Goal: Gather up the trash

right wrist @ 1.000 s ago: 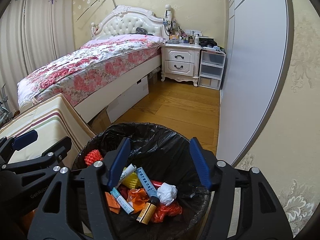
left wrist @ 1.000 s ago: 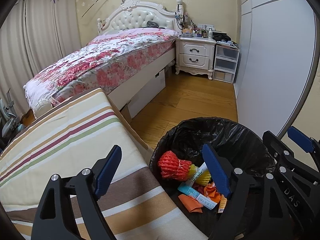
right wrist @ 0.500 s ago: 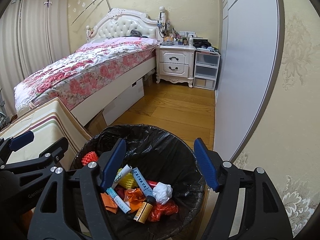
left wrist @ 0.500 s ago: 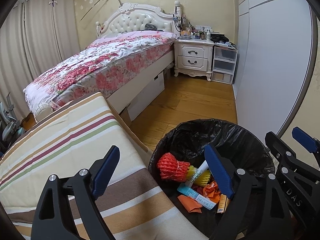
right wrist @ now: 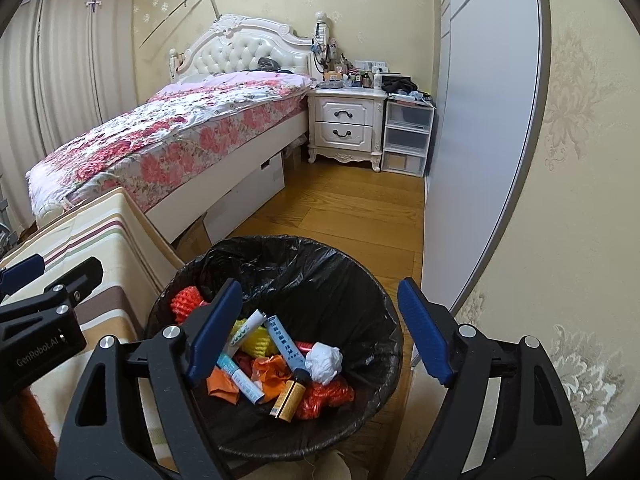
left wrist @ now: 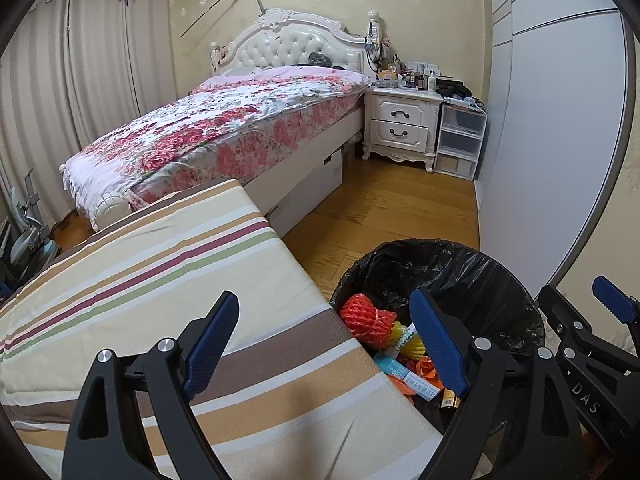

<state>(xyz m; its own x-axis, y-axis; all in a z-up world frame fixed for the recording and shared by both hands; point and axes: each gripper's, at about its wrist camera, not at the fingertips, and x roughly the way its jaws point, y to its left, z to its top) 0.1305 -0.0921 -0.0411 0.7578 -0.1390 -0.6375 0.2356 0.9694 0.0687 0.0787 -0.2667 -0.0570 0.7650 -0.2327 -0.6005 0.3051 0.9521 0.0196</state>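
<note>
Black plastic is lining the bin (right wrist: 360, 292), which is standing on the wooden floor (right wrist: 352, 216) just beside the striped cushion (left wrist: 132, 276). Trash is being held inside it: a crumpled white tissue (right wrist: 325, 362), an amber bottle (right wrist: 291, 396), orange netting (left wrist: 362, 316). The right gripper (right wrist: 320, 334), empty above the bin, has just been opening its jaws; the left gripper (left wrist: 326, 346) is being kept spread wide, nothing grasped.

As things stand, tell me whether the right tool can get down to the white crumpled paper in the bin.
Probably yes. The right tool hangs open and empty over the bin, and the white crumpled paper lies on top of the pile, uncovered.
</note>
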